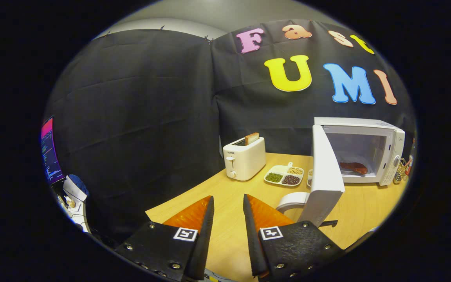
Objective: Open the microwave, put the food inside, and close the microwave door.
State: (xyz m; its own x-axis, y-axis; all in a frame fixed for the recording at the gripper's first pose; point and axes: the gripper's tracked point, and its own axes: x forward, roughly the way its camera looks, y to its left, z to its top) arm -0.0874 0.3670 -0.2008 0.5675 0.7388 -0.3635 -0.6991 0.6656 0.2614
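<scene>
far to the left, beside the black cloth wall, a lit screen (49,150) stands at an angle, and below it sits a jumble of small things too blurred to name. the wooden table (229,196) starts right of that and runs across under everything else.

the gripper (228,207) hangs over the near part of the table with its two fingers (206,219) parted, a narrow strip of bare tabletop showing between them. nothing is held; the fingers touch nothing.

beyond the fingers, near the cloth wall, a white toaster (244,158) stands with a slice of toast (251,138) poking up from its slot. just right of it lies a divided dish (284,175) with green, pale and dark beans in separate compartments.

right of the fingers, a white round thing (291,200) sits on the table, partly hidden behind the microwave door (325,172); what it is cannot be told. the door is swung wide open toward the gripper. the microwave (366,150) itself stands at the back right of the table, and the food (354,167), a reddish-brown piece, lies inside its cavity on a plate. a few small items are clustered just right of the microwave, too small to make out.
</scene>
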